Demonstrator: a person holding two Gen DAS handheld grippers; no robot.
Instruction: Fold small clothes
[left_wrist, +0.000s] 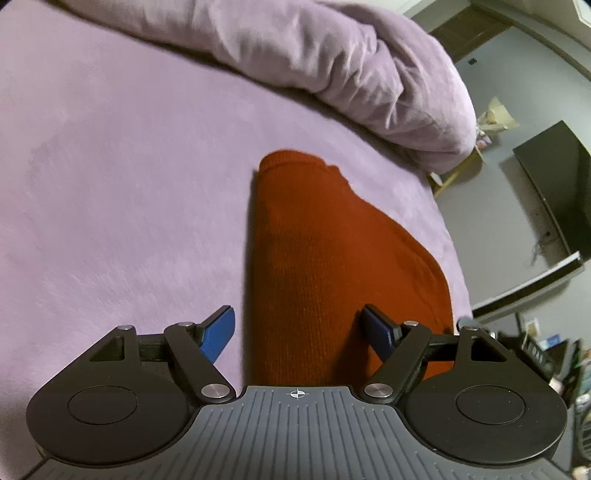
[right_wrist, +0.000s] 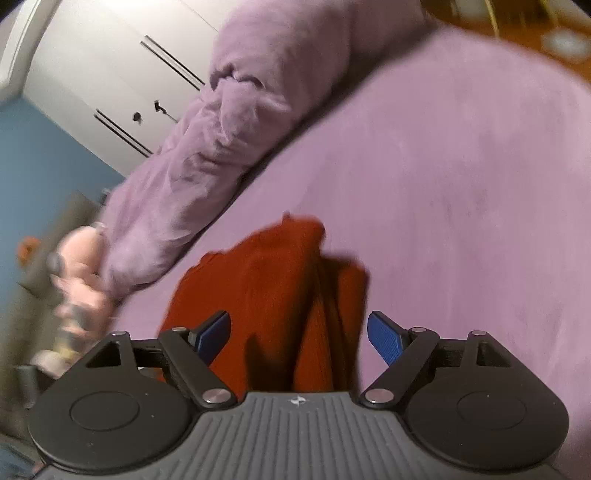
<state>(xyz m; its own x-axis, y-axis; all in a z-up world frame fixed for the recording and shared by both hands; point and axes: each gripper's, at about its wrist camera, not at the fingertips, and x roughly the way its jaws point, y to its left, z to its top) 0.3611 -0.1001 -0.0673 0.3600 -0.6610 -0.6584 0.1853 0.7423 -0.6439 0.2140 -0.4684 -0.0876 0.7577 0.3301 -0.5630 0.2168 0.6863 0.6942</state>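
Observation:
A rust-red knitted garment (left_wrist: 314, 258) lies folded into a long strip on the lilac bedspread (left_wrist: 110, 184). In the left wrist view my left gripper (left_wrist: 299, 328) stands open over its near end; one blue pad is above the bedspread to the left of the cloth and the other above the cloth's right part. In the right wrist view the same garment (right_wrist: 266, 288) shows layered folds with a dark crease. My right gripper (right_wrist: 299, 336) is open above it, and neither pad presses on the cloth.
A rumpled lilac duvet (left_wrist: 332, 62) is heaped along the far side of the bed. The bed's edge (left_wrist: 454, 236) drops off on the right, with a dark cabinet (left_wrist: 554, 192) beyond. A white wardrobe (right_wrist: 110, 74) and a blurred pinkish shape (right_wrist: 77, 280) lie to the left.

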